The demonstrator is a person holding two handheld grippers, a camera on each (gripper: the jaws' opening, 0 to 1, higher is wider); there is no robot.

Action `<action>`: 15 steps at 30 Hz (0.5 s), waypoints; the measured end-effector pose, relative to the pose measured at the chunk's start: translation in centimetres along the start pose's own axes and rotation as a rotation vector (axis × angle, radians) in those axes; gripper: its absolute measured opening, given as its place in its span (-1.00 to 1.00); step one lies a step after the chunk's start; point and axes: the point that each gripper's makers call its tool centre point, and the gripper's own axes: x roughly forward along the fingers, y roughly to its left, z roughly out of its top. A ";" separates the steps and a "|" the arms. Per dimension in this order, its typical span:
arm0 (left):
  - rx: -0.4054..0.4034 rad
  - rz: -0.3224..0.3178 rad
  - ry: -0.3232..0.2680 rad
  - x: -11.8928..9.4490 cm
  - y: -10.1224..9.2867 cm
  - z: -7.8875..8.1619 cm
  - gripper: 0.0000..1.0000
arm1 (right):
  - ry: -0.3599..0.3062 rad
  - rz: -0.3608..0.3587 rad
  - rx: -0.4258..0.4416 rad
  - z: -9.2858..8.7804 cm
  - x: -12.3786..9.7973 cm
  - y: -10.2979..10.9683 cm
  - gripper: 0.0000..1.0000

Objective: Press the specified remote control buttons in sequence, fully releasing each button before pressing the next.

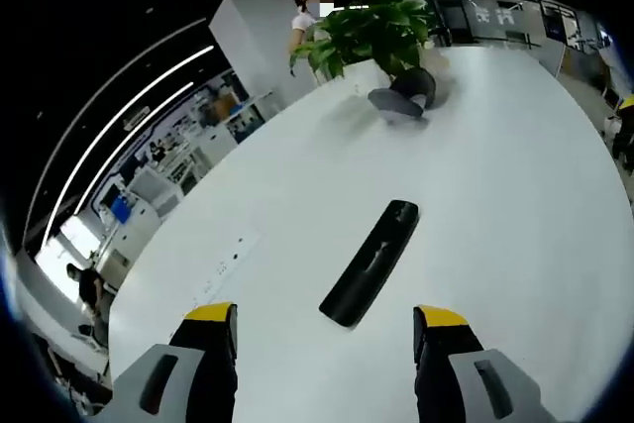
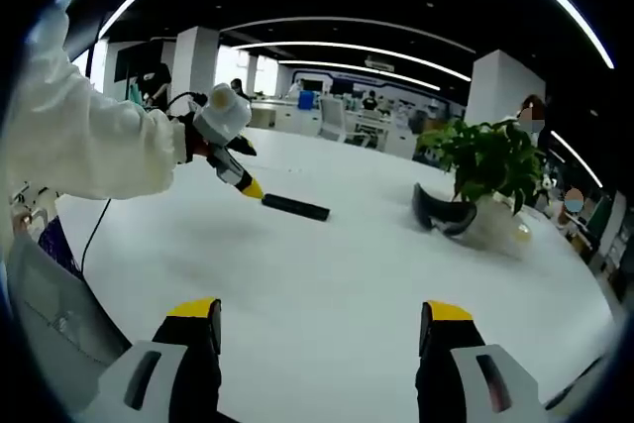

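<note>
A long black remote control (image 1: 373, 261) lies slanted on the white table (image 1: 515, 205), just ahead of my left gripper (image 1: 325, 322), whose yellow-tipped jaws stand wide apart with nothing between them. In the right gripper view the same remote (image 2: 295, 207) lies far off on the table (image 2: 327, 294), and the left gripper (image 2: 238, 173), held by a white-sleeved arm, hovers with its yellow tip close over the remote's left end. My right gripper (image 2: 322, 322) is open and empty above bare tabletop, well back from the remote.
A potted green plant (image 1: 374, 32) stands at the table's far side with a dark headset (image 1: 404, 96) beside it; both also appear as plant (image 2: 487, 167) and headset (image 2: 442, 213). People and office desks fill the background.
</note>
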 end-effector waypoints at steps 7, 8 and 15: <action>0.052 -0.083 0.054 1.9 -0.4 -0.4 0.41 | 0.004 0.003 -0.005 -0.1 0.1 0.1 0.63; 0.061 -0.084 0.064 2.2 -0.3 -0.6 0.39 | 0.006 0.003 -0.004 -0.2 0.1 0.1 0.63; 0.110 -0.141 0.118 3.8 -0.3 -1.0 0.33 | 0.018 0.010 -0.013 -0.4 0.2 0.3 0.62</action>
